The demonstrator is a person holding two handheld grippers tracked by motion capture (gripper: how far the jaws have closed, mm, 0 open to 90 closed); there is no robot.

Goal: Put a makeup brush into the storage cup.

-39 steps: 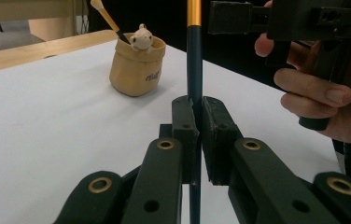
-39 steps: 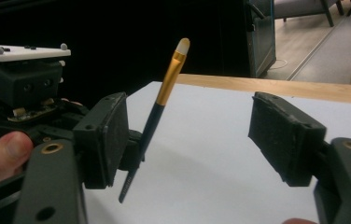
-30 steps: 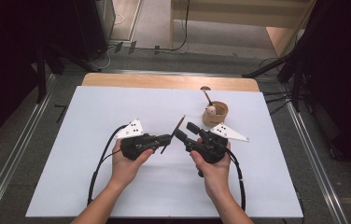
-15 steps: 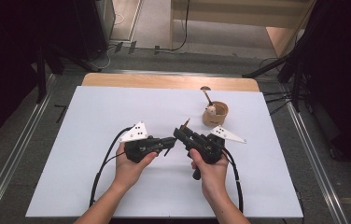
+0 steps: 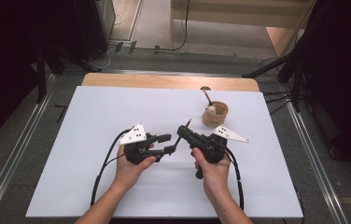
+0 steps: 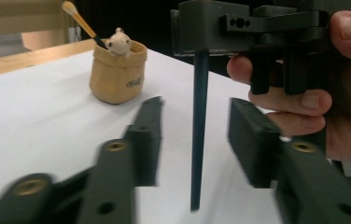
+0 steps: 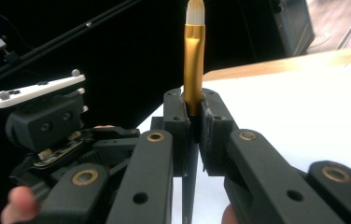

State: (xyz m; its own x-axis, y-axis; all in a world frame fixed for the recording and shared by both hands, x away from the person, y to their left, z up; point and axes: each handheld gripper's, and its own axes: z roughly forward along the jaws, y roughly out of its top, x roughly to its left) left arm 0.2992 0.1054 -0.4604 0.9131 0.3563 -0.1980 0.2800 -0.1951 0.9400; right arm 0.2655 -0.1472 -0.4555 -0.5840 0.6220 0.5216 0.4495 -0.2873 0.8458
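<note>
My right gripper [image 7: 191, 121] clamps a thin brush [image 7: 194, 56] by its gold ferrule, bristle tip beyond the jaws and dark handle trailing back below them. My left gripper [image 6: 194, 135] stands open, its jaws either side of that handle [image 6: 199, 126] without touching. A tan pouch [image 6: 116, 77] holding another brush sits on the white table [image 5: 94, 116], beyond and left of the left gripper's jaws.

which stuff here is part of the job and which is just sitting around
In the job:
- makeup brush, clamped in the right gripper
- left gripper, jaws open on either side of the brush's dark handle

Just sitting there:
- small tan pouch on the table, holding a second brush and a little bear figure
- white table top
</note>
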